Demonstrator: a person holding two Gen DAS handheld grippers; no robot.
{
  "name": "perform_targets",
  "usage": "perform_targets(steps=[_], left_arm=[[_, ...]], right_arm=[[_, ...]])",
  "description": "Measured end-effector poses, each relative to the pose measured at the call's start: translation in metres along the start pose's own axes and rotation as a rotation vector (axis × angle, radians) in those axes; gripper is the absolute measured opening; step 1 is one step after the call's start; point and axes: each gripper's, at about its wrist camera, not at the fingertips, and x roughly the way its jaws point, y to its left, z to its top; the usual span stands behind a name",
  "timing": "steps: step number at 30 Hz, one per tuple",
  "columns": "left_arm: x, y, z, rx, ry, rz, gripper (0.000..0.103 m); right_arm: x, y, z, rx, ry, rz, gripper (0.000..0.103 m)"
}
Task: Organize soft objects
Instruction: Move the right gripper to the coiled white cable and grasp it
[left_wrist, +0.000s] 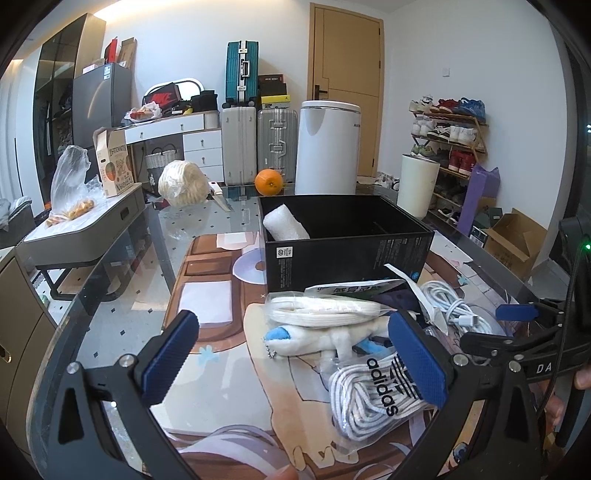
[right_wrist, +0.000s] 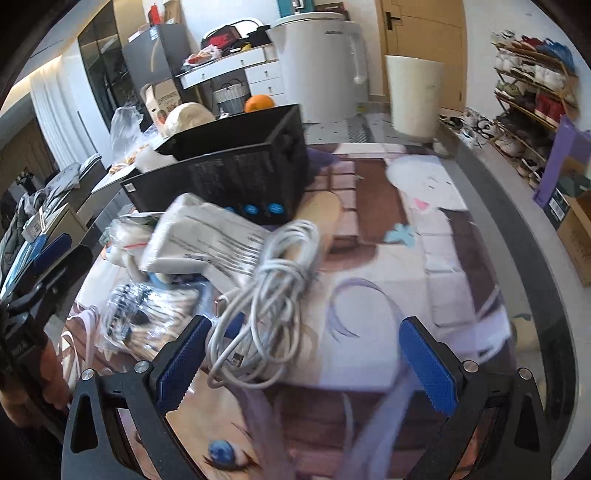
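Blurred white cable (right_wrist: 266, 295) beside open tongs (right_wrist: 306, 365).

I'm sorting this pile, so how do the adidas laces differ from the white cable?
The adidas laces are striped black and white; the cable is plain white. The laces are sealed in a clear printed bag; the cable lies bare and loosely coiled. Both are bundled cords on the mat near the black box.

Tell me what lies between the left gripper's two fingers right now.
In the left wrist view, the open left gripper brackets a white plush toy lying on the printed mat.
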Motion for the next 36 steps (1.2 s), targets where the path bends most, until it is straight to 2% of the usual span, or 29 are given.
perform_targets(steps=[6, 21, 30, 32, 34, 36], left_arm=[[0.003, -0.002, -0.003, 0.008, 0.015, -0.014, 0.103], [0.005, 0.0, -0.007, -0.004, 0.014, -0.042, 0.103], [0.004, 0.005, -0.008, -0.026, 0.009, -0.056, 0.103], [0.003, 0.003, -0.008, -0.017, 0.007, -0.054, 0.103], [0.003, 0.001, -0.009, -0.006, 0.006, -0.048, 0.103], [0.002, 0.0, -0.009, -0.003, 0.002, -0.048, 0.103]], right_arm=[[-0.002, -0.013, -0.004, 0.004, -0.007, -0.031, 0.102], [0.014, 0.001, 0.021, -0.106, -0.028, -0.099, 0.1], [0.025, 0.015, 0.017, -0.153, 0.014, -0.065, 0.08], [0.024, 0.015, 0.017, -0.164, 0.006, -0.057, 0.07], [0.021, 0.017, 0.016, -0.172, 0.0, -0.057, 0.052], [0.02, 0.019, 0.015, -0.187, -0.002, -0.041, 0.041]])
